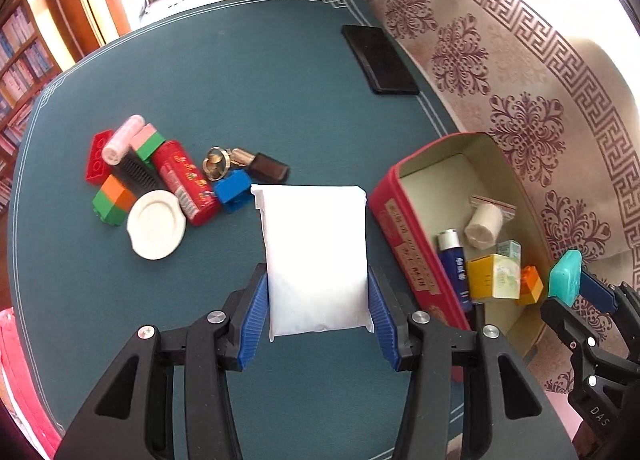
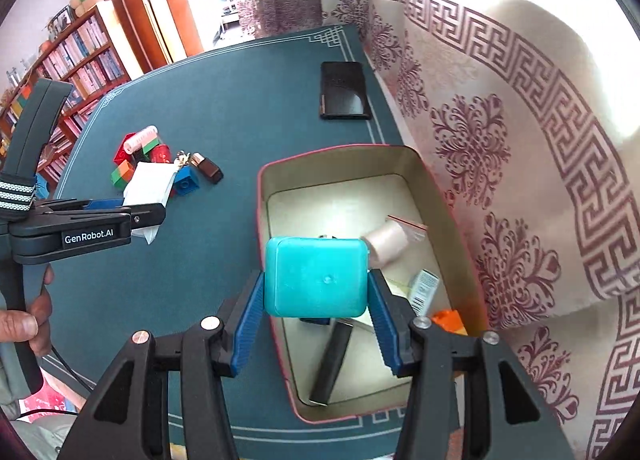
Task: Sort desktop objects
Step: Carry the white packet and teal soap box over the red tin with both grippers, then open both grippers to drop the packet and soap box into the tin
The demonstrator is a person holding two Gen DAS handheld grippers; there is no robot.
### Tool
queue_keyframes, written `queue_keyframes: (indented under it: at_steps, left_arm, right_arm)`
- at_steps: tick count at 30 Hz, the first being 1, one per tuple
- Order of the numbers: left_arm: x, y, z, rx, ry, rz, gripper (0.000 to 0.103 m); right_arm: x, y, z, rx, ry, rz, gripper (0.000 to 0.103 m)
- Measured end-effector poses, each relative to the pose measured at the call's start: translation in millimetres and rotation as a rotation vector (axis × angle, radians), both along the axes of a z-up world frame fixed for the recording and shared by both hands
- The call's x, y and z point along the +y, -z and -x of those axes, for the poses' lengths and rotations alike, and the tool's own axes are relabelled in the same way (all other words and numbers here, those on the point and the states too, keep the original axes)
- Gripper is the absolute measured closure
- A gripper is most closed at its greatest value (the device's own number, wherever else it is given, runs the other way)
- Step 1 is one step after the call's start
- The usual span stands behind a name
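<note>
A white packet (image 1: 318, 260) is clamped between the pads of the left tool (image 1: 319, 300) above the table (image 1: 240, 80). A teal case (image 2: 318, 278) is clamped in the right tool (image 2: 318, 300) over the red box (image 2: 276, 260).

I see the bench (image 1: 256, 72) covered in dark teal cloth with a pale line border. On it, at the left, a cluster lies close together: a red brick (image 1: 96, 158), a pink roll (image 1: 122, 140), a pink-and-green block (image 1: 147, 140), a black comb-like piece (image 1: 138, 174), a red tin (image 1: 184, 180), an orange-and-green block (image 1: 114, 200), a white dish (image 1: 156, 224), a blue brick (image 1: 232, 188), metal keys (image 1: 218, 162) and a brown case (image 1: 268, 168). A black wallet (image 1: 378, 60) lies near the far right edge. A red open box (image 1: 404, 228) sits at the near right.
</note>
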State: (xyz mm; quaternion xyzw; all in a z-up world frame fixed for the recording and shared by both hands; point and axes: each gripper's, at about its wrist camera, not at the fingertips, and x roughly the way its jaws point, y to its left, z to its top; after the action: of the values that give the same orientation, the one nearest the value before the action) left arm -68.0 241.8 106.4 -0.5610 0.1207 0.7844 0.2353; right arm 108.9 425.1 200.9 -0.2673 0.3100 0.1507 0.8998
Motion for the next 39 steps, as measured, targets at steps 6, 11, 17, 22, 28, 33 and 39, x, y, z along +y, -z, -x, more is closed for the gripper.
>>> queue_keyframes:
  at_steps: [6,11,17,22,28,33,39]
  left_arm:
    - [43,-9,-25,0.019,0.088,-0.019,0.052]
    - [70,-17,-40,0.036,0.137,-0.021,0.052]
    - [92,-20,-56,0.049,0.178,-0.018,0.052]
    - [104,-19,-58,0.050,0.203,-0.014,0.052]
    - [112,-17,-63,0.047,0.222,-0.016,0.052]
    - [113,-11,-61,-0.017,0.205,-0.037,0.043]
    - [97,0,-50,-0.082,0.125,-0.037,0.033]
  right_arm:
    - [-39,-12,6,-0.021,0.043,-0.004,0.048]
    - [-59,-21,10,-0.033,0.062,-0.011,0.048]
    - [-72,-29,13,-0.047,0.072,-0.020,0.048]
    - [-81,-31,13,-0.048,0.087,-0.022,0.048]
    - [-89,-33,13,-0.044,0.111,-0.024,0.048]
    - [-92,-34,12,-0.040,0.130,-0.030,0.048]
    - [-97,-33,8,-0.012,0.171,-0.069,0.047]
